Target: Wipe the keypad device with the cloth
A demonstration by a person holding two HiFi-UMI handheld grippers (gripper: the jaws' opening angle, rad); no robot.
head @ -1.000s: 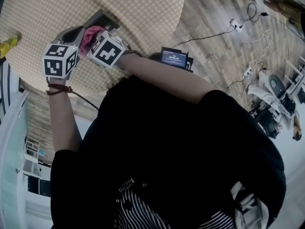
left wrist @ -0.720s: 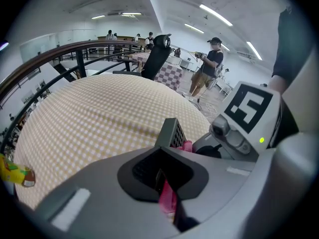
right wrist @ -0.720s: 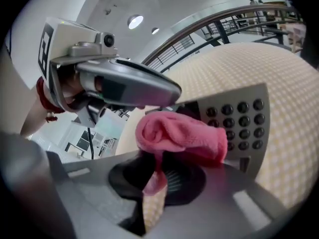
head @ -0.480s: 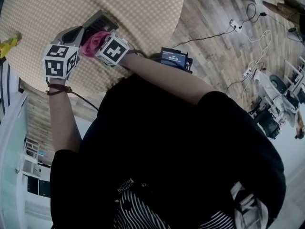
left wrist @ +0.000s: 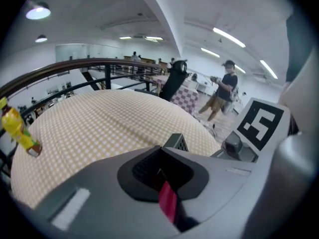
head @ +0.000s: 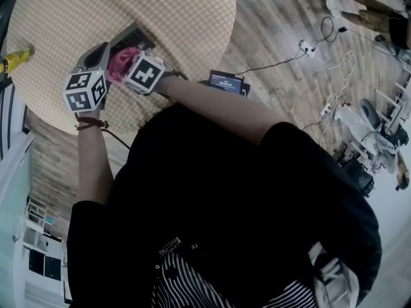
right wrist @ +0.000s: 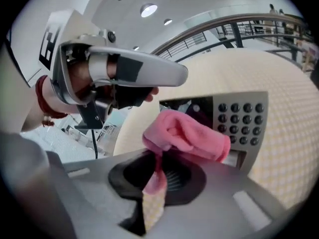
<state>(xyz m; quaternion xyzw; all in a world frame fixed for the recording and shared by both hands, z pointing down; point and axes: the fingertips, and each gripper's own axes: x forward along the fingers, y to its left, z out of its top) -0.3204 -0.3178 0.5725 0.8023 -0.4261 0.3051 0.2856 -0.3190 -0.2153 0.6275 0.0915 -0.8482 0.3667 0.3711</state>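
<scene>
Wiping in hand: L gripper steadies keypad, R gripper rubs w/ cloth.

Far left, a yellow bottle (head: 13, 59) stands near the table (head: 180, 18) edge, well apart from the work. L gripper (left wrist: 162, 171) is clamped on one end of the keypad (right wrist: 239, 121), prob. to brace it & keep its face turned toward the other gripper. Can't tell if the keypad rests on the table or is held just above it. The cloth (right wrist: 184, 136), pink & bunched, presses on the keypad just beside the key grid. Bunched like that it makes a thick pad to rub w/. R gripper (right wrist: 159, 176) has its jaws closed tight on the cloth's tail, w/ the rest spilling fwd onto the keypad. The keys are uncovered, so I'd judge the wipe approx. mid-way. The next pass likely needs to go across the keys. Risk: keypad twists in the L grip under pressure.
</scene>
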